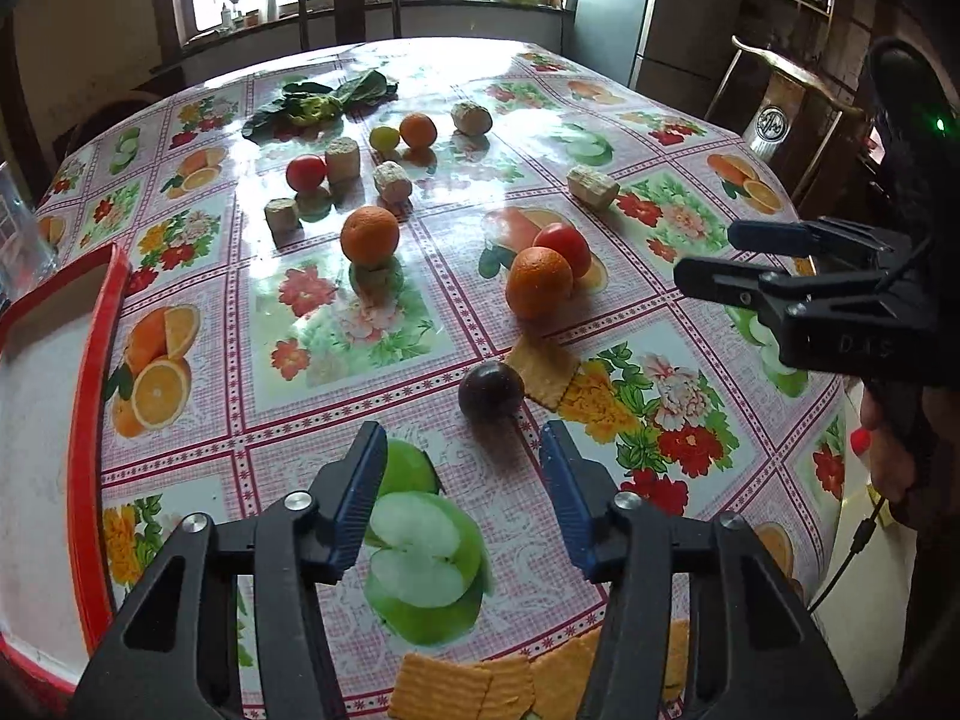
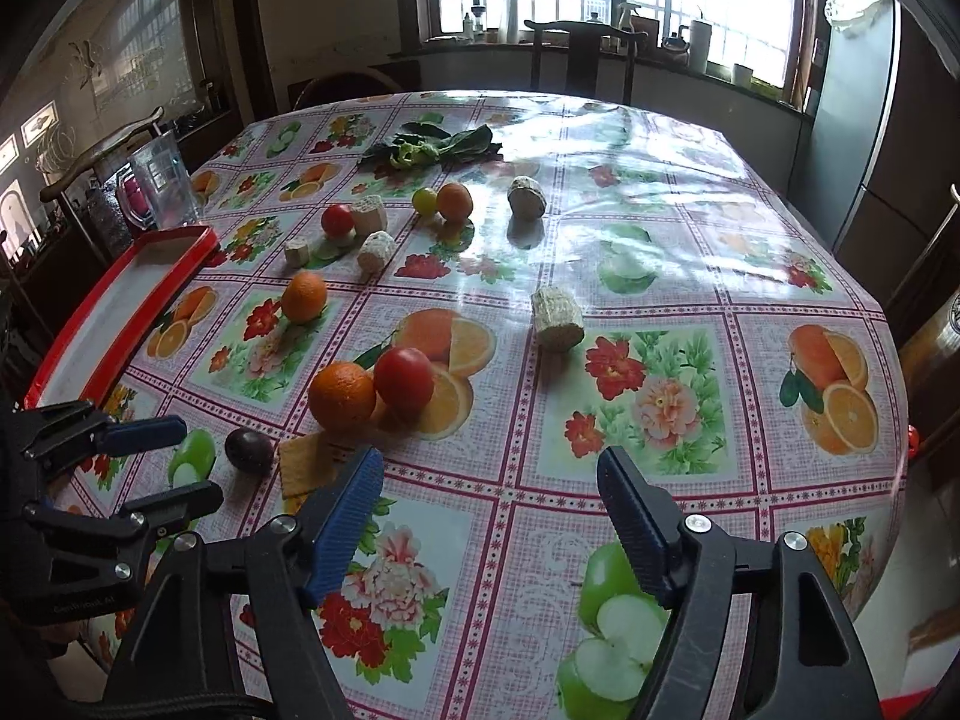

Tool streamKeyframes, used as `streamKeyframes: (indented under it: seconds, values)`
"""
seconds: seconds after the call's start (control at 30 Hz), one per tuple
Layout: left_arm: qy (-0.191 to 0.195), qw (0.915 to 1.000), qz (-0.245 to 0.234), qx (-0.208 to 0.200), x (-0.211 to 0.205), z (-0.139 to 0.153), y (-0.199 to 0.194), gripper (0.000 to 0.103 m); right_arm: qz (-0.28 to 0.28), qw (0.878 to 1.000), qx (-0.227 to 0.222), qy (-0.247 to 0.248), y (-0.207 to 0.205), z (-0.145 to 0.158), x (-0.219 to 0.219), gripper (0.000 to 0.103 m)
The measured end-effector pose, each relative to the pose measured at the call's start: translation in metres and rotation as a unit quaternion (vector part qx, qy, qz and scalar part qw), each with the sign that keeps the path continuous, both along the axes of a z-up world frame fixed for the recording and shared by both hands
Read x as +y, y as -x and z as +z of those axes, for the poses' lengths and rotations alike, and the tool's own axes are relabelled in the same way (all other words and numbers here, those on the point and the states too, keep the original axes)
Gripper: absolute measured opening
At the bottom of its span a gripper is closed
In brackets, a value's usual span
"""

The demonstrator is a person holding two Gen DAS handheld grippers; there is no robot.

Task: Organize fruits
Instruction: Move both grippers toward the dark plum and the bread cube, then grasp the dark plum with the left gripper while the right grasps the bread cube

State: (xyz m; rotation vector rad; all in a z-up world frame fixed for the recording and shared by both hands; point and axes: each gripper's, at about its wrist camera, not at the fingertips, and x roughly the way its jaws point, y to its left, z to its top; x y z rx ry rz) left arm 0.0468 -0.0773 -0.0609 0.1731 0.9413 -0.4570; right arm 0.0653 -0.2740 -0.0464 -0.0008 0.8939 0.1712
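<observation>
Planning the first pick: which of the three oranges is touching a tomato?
The nearest orange, beside the cracker; the red tomato leans against it. The other two stand clear.

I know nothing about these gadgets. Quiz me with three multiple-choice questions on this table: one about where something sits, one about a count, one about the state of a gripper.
1. Where does the dark plum lie?
A. in the red tray
B. on the tablecloth beside a cracker
C. on the leafy greens

2. How many real oranges lie on the table?
A. one
B. three
C. six

3. What is between the left gripper's fingers?
A. nothing
B. an orange
C. a tomato

Answers:
1 B: the plum touches the cracker on the cloth, while the red tray stands apart at the table's edge.
2 B: one near the tomato at, one in the middle, one far back; the rest are printed pictures.
3 A: only printed tablecloth shows between the blue pads.
</observation>
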Motion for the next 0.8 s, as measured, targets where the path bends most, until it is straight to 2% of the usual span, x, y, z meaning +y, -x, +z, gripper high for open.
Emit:
streamKeyframes:
  seconds: [0.23,0.3,0.4,0.47,0.57,0.63,0.8]
  values:
    - [0.0,0.9997,-0.017,0.02,-0.014,-0.012,-0.014,0.04,-0.014,1.0,0.006,-0.001,-0.046,-0.009,-0.016,0.063]
    - [0.0,0.9995,-0.022,0.024,-0.017,-0.013,-0.02,0.03,-0.02,1.0,0.013,-0.008,-0.061,-0.015,-0.022,0.058]
    - [-0.005,0.9993,-0.031,0.021,-0.021,-0.013,-0.025,0.024,-0.025,0.999,0.024,-0.022,-0.081,-0.024,-0.028,0.052]
    - [-0.006,0.9993,-0.033,0.016,-0.022,-0.014,-0.027,0.024,-0.025,0.999,0.032,-0.022,-0.092,-0.031,-0.028,0.047]
    - [0.002,0.9993,-0.034,0.015,-0.02,-0.014,-0.028,0.024,-0.023,0.999,0.033,-0.005,-0.103,-0.04,-0.023,0.03]
    - [0.01,0.9992,-0.035,0.015,-0.018,-0.014,-0.029,0.023,-0.023,0.999,0.027,0.006,-0.103,-0.039,-0.02,0.028]
    - [0.031,0.9988,-0.032,0.021,-0.012,-0.013,-0.03,0.022,-0.027,0.999,0.016,-0.019,-0.084,-0.028,-0.022,0.028]
